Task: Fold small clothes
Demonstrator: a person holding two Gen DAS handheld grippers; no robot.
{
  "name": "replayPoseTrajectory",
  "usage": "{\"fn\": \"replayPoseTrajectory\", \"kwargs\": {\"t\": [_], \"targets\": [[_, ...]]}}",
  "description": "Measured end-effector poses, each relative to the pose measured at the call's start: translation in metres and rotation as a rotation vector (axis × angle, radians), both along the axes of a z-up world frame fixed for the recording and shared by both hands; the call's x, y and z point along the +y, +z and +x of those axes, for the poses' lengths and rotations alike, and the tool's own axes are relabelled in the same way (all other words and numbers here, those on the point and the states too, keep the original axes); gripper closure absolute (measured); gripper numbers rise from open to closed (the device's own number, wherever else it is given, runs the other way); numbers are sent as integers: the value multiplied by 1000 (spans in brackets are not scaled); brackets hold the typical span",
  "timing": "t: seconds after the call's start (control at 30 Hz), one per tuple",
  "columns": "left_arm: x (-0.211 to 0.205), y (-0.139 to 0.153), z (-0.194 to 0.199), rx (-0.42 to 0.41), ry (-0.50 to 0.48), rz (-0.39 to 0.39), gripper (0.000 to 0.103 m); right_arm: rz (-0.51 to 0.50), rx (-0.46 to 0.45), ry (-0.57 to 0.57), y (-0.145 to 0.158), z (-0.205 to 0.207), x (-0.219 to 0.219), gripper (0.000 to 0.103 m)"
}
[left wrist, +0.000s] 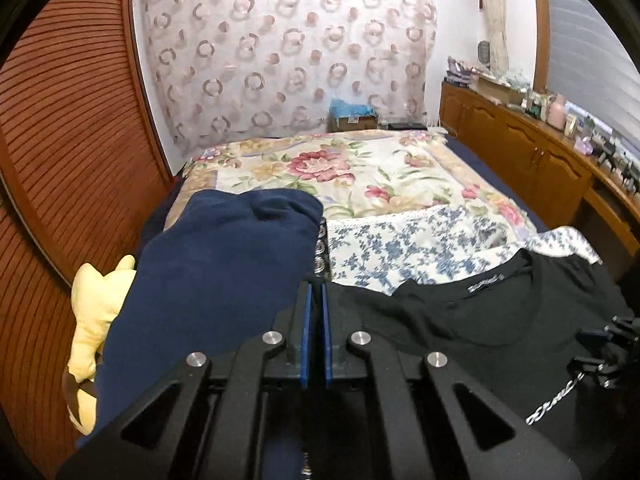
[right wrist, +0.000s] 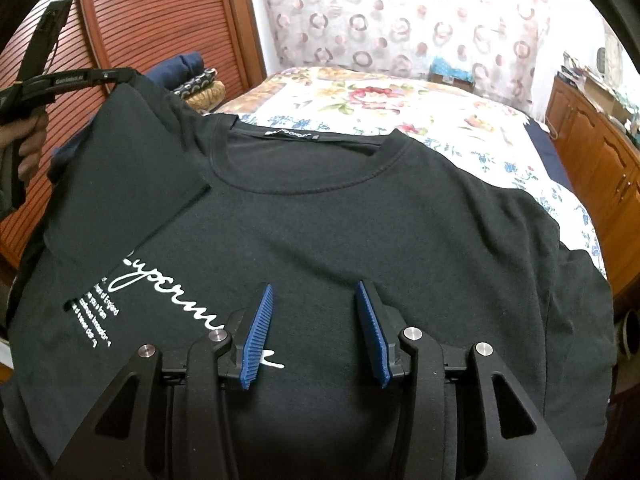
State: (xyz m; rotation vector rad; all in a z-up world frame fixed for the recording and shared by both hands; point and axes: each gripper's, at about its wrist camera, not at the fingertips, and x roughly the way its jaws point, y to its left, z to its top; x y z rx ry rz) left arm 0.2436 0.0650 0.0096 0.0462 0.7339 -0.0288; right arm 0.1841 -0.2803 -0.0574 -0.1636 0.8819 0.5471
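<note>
- Two views share one black cotton T-shirt with white script lettering (right wrist: 360,220), spread flat on the floral-quilted bed (right wrist: 420,96) across the centre of the right wrist frame.
- Only the right wrist view shows the shirt's sleeve lifted at upper left, pinched by the left tool (right wrist: 120,76) in a person's hand (right wrist: 28,144); the right tool (right wrist: 316,292) hovers released above the lettering.
- Only the left wrist view shows its blue pads (left wrist: 309,320) clenched together, a navy folded garment (left wrist: 224,272) and a yellow soft toy (left wrist: 96,312) at left.

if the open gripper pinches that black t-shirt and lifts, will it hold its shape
Probably not. The black t-shirt lies flat and limp, its sleeve already folded over, so it would likely sag. Thin knit looks light, and ridged pads should grip it.
</note>
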Motion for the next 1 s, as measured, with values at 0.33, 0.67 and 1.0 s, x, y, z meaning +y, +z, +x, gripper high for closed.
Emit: {"fn": "replayPoseTrajectory", "kwargs": {"t": [0.33, 0.67, 1.0], "targets": [[-2, -1, -24, -9, -8, -29, 85, -9, -4, 1, 0, 0, 0, 59], [-17, -3, -71, -50, -79, -108, 49, -24, -10, 1, 1, -3, -2, 59], [-58, -53, -92, 67, -168, -145, 48, -40, -17, 0, 1, -4, 2, 58]]}}
